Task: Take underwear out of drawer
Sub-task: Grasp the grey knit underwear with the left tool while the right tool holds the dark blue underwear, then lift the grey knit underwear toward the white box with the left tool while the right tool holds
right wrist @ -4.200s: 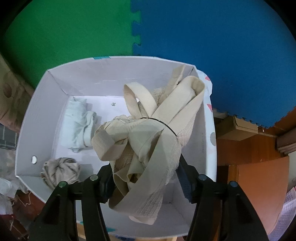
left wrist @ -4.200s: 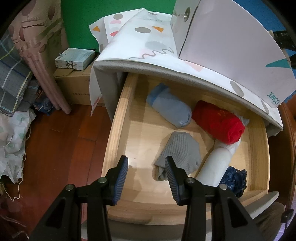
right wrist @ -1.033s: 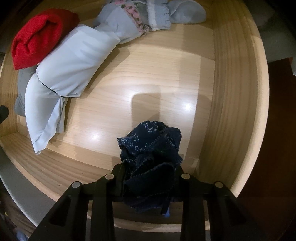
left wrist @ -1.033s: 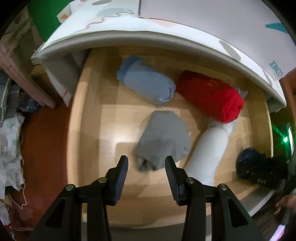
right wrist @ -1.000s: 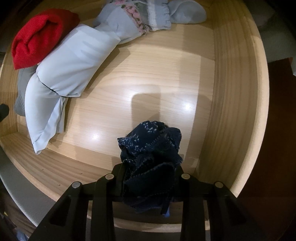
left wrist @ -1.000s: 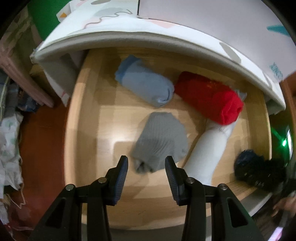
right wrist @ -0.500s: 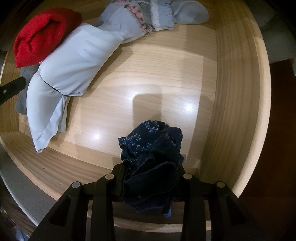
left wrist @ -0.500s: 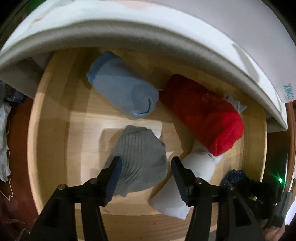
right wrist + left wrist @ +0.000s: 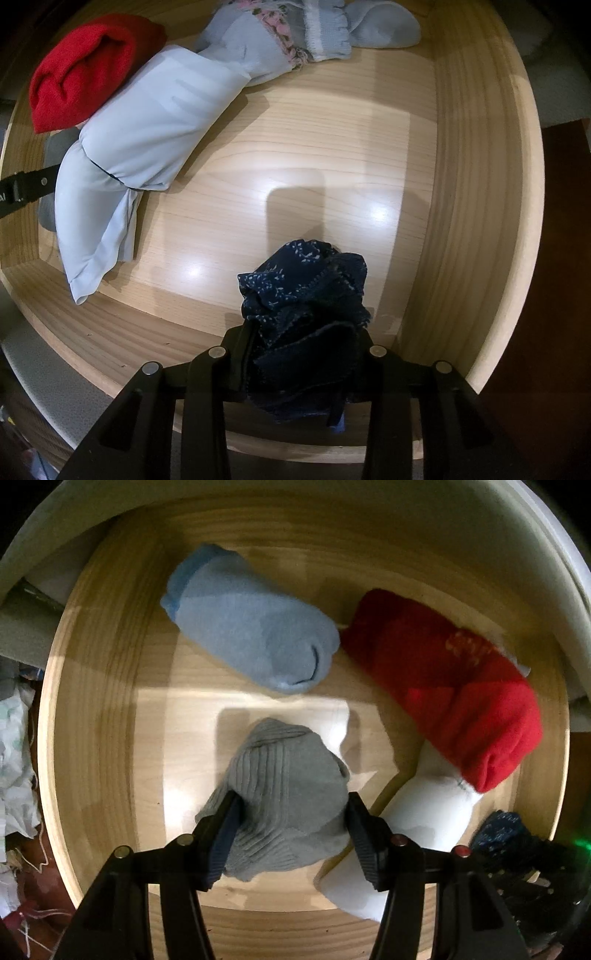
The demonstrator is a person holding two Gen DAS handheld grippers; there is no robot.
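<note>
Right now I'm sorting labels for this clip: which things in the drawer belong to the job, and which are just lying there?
In the job:
- wooden drawer
- grey ribbed bundle, between the fingers of the left gripper
- dark blue patterned piece, clamped in the right gripper

Lying about for now:
- blue roll
- red roll
- pale tied bundle

Bright light from above w/ glare spots on drawer floor; heavy fisheye bend, dark corners, slight blur at edges.
</note>
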